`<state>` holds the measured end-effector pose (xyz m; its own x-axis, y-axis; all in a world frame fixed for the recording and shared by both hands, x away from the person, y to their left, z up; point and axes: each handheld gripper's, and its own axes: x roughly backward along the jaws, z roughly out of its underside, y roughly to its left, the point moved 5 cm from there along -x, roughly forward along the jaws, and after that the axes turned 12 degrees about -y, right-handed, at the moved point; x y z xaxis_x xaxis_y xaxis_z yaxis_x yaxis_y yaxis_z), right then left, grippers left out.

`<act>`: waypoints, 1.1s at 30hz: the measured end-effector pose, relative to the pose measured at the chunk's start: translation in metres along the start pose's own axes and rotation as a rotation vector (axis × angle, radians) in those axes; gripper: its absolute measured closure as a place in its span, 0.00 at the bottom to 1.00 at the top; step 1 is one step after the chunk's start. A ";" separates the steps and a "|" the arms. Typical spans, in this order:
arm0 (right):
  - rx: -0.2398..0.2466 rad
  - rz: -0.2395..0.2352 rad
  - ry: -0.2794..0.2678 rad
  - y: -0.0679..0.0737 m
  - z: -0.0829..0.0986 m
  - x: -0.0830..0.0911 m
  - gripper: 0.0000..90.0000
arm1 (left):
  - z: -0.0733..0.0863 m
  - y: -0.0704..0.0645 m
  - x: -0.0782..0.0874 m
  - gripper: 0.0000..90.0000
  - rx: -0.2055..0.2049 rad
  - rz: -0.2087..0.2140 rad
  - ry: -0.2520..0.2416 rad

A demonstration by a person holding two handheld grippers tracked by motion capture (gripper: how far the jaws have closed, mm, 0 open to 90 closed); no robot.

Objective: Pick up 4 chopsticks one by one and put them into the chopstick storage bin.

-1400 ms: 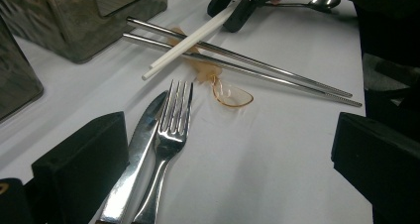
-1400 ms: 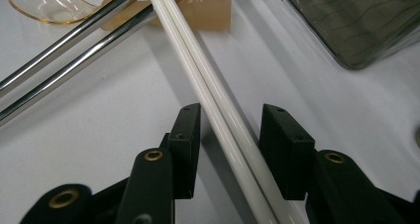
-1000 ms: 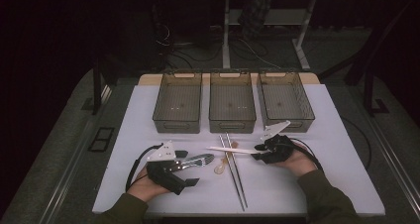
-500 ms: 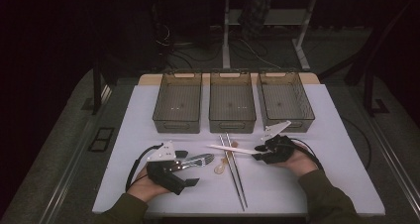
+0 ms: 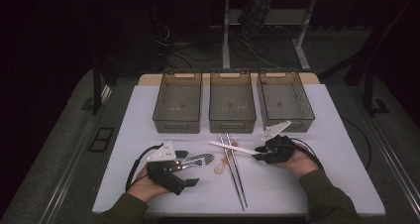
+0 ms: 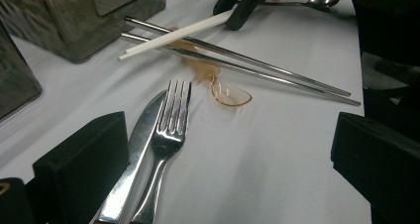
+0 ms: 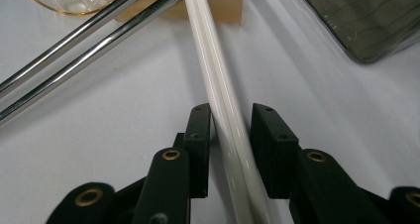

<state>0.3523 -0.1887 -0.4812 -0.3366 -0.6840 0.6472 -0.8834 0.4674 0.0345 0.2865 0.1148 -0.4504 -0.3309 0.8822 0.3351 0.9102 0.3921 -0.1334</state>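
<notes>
white chopsticks (image 7: 218, 85) between right claw (image 7: 230, 130) jaws, slight gap visible; left claw (image 6: 228, 169) wide around fork (image 6: 168, 135).

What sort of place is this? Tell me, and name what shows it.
Probably a lab or recording workspace, not a dining room: a white-covered table carries three identical smoky clear plastic bins in a row, cables lie on the dark floor, and a metal-legged desk stands behind.

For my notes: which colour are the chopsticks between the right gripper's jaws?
White chopsticks, clearest in the right gripper view.
</notes>
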 end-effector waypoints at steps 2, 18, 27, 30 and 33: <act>0.000 -0.001 0.001 0.000 0.000 0.000 0.77 | 0.000 0.000 0.000 0.00 0.000 0.000 0.000; 0.001 -0.008 0.012 0.001 0.001 0.002 0.80 | 0.000 0.000 0.000 0.00 -0.004 0.000 -0.001; 0.010 -0.014 0.019 0.002 0.001 0.003 0.82 | 0.000 0.000 0.000 0.00 -0.004 0.001 -0.001; 0.010 -0.015 0.021 0.002 0.001 0.003 0.83 | 0.000 0.000 0.000 0.00 -0.004 0.003 -0.001; 0.013 -0.016 0.023 0.003 0.001 0.004 0.84 | 0.000 -0.001 0.000 0.00 -0.003 0.002 -0.001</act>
<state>0.3484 -0.1907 -0.4798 -0.3151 -0.6781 0.6640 -0.8927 0.4492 0.0352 0.2860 0.1147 -0.4498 -0.3295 0.8832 0.3336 0.9117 0.3895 -0.1308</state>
